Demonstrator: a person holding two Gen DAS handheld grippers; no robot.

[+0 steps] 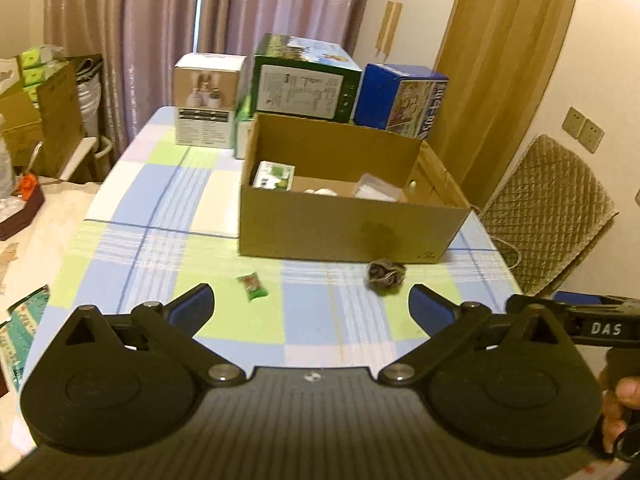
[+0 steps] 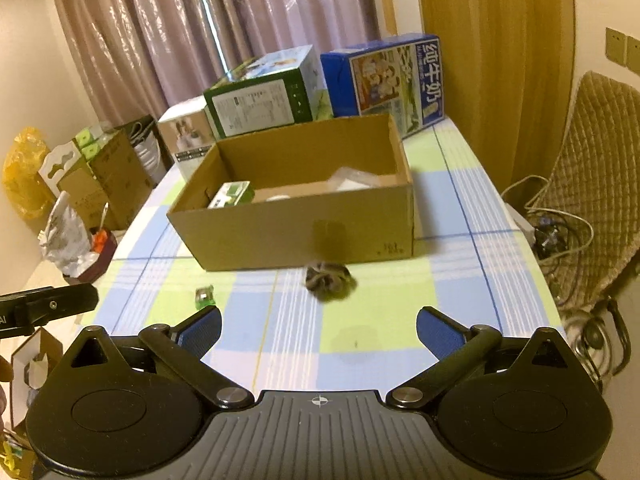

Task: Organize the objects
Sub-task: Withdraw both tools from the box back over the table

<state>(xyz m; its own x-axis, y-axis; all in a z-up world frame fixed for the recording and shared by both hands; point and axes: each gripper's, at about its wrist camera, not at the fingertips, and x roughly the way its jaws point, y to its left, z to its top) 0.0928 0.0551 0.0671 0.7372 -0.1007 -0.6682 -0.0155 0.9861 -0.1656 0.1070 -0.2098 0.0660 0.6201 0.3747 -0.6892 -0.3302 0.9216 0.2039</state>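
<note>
An open cardboard box (image 1: 340, 232) (image 2: 296, 236) stands on the checked tablecloth. Inside it lie a small green-and-white carton (image 1: 274, 176) (image 2: 232, 194) and some white items (image 1: 376, 188). In front of the box a small green wrapped candy (image 1: 251, 282) (image 2: 205, 297) and a dark grey scrunchie (image 1: 385, 275) (image 2: 330, 276) rest on the cloth. My left gripper (image 1: 310, 306) hovers open above the near table, the candy just beyond its left finger. My right gripper (image 2: 318, 326) is open too, with the scrunchie ahead between its fingers. Neither holds anything.
Three printed boxes, white (image 1: 208, 100), green (image 1: 304, 80) and blue (image 1: 400, 100), line the far table edge behind the cardboard box. A quilted chair (image 1: 548, 216) (image 2: 592, 168) stands to the right with cables (image 2: 556, 224). Cartons and bags (image 2: 100, 184) crowd the left.
</note>
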